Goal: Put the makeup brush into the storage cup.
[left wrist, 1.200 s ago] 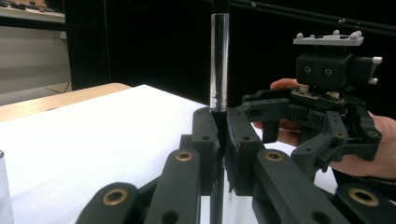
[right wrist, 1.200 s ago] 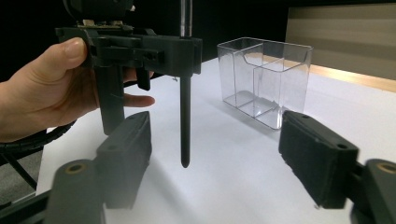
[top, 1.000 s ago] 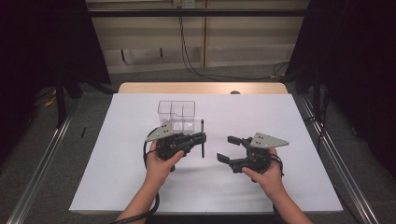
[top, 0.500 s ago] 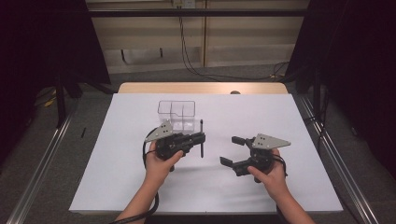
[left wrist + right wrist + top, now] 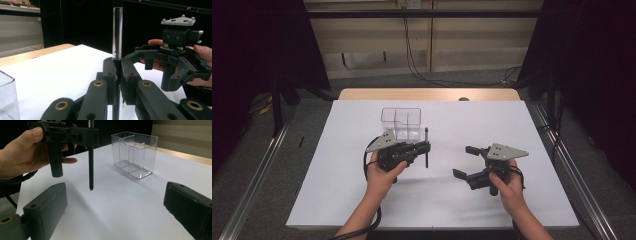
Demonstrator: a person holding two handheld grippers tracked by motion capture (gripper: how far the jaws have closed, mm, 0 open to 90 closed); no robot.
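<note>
A black pen (image 5: 426,135) stands upright above the white sheet, with my left gripper (image 5: 426,146) shut on its middle. In the left gripper view the pen's shiny barrel (image 5: 117,32) rises from between the closed jaws (image 5: 119,67). A clear plastic box with two compartments (image 5: 401,122) stands just behind that gripper and holds nothing. My right gripper (image 5: 467,161) is to the right, pointing left at the pen. Its jaws have just been opening and nothing is between them. The right gripper view has the pen tip (image 5: 91,167) hanging a little above the sheet and the box (image 5: 135,152) beyond it.
A white sheet (image 5: 362,200) covers the table, with a wooden edge (image 5: 427,94) at the back. Metal rails (image 5: 572,170) run along both sides. Dark curtains hang left and right, and cables drop down the back wall.
The right gripper's jaws have spread wider, and that hand has drifted slightly toward the person. The left gripper and the pen have kept still.
</note>
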